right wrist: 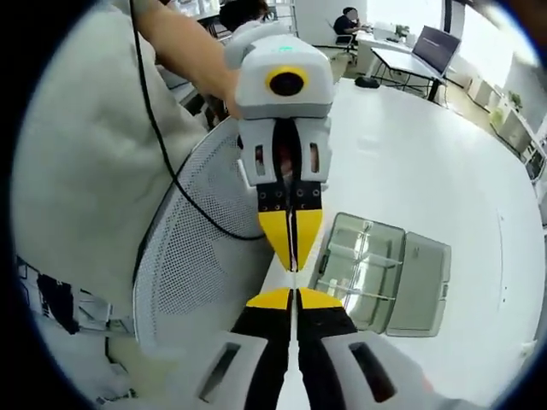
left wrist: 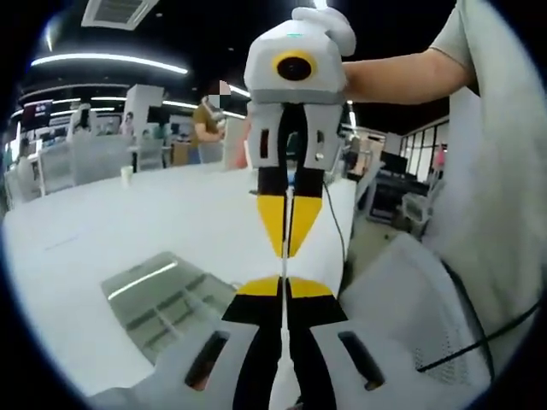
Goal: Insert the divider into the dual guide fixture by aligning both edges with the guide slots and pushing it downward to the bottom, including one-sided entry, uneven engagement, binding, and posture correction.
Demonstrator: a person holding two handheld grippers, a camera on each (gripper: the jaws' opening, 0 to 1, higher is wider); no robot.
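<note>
While the left gripper (left wrist: pixel 283 282) and right gripper (right wrist: pixel 294 295) pinch the thin divider (left wrist: pixel 283 342) tip-to-tip (jaws pressed together), next comes lowering toward the fixture (right wrist: pixel 376 273) at 3 o'clock.

A white table (right wrist: pixel 427 171), a mesh-backed chair (right wrist: pixel 184 256) beside it, desks and monitors (right wrist: pixel 436 43) beyond

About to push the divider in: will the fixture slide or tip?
Fixture looks low and wide, so tipping seems unlikely. It seems thin clear plastic loose on the smooth table, so probably light and apt to slide.
</note>
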